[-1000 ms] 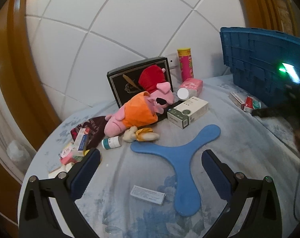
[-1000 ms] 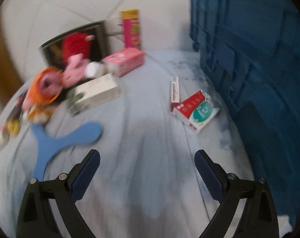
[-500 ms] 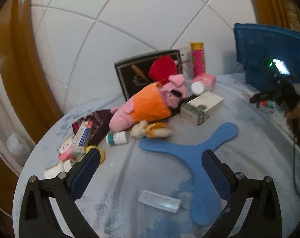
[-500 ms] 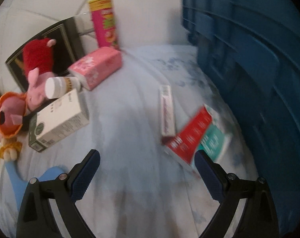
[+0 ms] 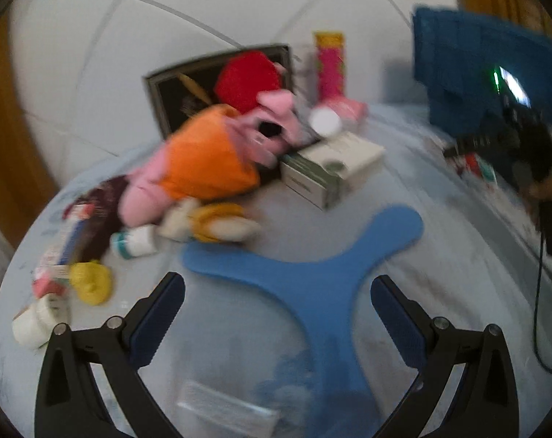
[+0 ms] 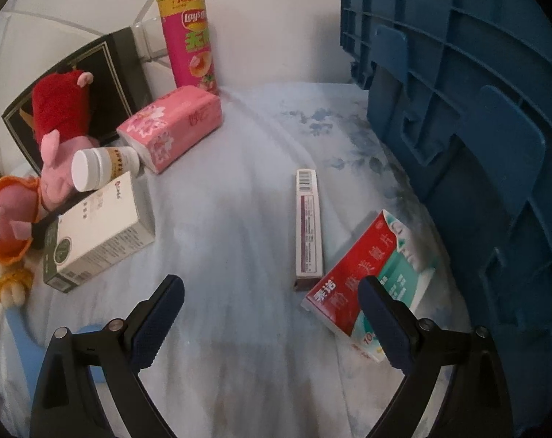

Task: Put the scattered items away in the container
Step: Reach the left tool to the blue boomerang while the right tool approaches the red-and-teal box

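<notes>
The right gripper (image 6: 270, 314) is spread wide with nothing between its fingers, and it hangs low over the cloth-covered table (image 6: 239, 189). At about 2 o'clock from it lies the red and green carton (image 6: 370, 273), flat on the cloth and just beside the wall of the blue crate (image 6: 476, 146); the right finger partly covers its near corner. Touching its left edge is a slim white and maroon box (image 6: 308, 222), pointing to 12 o'clock. Both look like light, stiff cardboard that may dent under a hard squeeze, so I judge the best hold is across the short width, near the middle. The smooth printed faces may slip. The left gripper (image 5: 277, 319) is also released and empty, above the flat blue boomerang (image 5: 312, 270), which seems thin and rigid.
</notes>
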Action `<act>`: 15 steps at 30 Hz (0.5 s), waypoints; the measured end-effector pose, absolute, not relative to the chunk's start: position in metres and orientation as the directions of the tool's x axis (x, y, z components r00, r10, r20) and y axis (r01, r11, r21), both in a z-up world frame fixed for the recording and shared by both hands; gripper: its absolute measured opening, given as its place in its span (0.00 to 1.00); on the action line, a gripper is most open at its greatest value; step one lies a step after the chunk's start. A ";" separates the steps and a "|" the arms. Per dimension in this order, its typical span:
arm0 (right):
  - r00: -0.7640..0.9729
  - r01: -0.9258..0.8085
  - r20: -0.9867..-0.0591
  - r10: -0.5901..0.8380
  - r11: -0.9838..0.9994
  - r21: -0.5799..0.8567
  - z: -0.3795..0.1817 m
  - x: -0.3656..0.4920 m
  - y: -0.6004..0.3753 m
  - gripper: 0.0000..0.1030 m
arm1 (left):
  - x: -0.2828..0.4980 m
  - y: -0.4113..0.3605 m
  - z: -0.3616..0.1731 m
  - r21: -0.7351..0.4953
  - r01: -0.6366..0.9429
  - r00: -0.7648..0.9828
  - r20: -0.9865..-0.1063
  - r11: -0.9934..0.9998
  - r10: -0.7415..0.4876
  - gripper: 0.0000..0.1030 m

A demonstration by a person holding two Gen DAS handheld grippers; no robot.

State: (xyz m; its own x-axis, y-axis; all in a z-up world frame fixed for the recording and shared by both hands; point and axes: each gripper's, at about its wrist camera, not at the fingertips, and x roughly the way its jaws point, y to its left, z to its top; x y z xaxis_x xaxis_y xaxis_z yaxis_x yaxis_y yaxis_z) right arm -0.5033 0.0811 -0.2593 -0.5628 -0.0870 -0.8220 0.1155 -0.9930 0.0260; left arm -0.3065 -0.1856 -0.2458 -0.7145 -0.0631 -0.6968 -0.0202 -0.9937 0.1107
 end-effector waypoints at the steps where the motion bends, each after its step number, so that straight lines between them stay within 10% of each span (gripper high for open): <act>1: -0.564 0.116 -0.821 -0.084 -0.993 0.022 -0.259 -0.503 0.081 0.94 | -0.308 -0.180 -0.250 0.115 -0.031 -0.705 -0.707 -0.993 -0.060 1.00; 6: -0.555 0.063 -0.831 -0.048 -0.998 0.015 -0.267 -0.503 0.092 0.94 | -0.314 -0.168 -0.279 0.129 -0.050 -0.655 -0.753 -0.990 -0.065 1.00; 11: -0.564 -0.042 -0.826 0.007 -0.999 0.020 -0.273 -0.505 0.106 0.94 | -0.312 -0.175 -0.295 0.071 -0.035 -0.629 -0.777 -0.997 -0.034 0.72; 15: -0.565 -0.118 -0.823 0.049 -0.993 0.022 -0.278 -0.505 0.117 0.94 | -0.313 -0.173 -0.294 0.076 -0.031 -0.629 -0.776 -0.997 -0.039 0.70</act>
State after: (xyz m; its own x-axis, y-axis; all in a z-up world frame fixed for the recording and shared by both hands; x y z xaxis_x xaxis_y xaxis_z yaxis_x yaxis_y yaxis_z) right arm -0.5051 0.1173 -0.2779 -0.5652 0.0494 -0.8235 -0.1184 -0.9927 0.0217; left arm -0.3127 -0.1734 -0.2941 -0.6291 -0.0390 -0.7763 -0.0315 -0.9966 0.0756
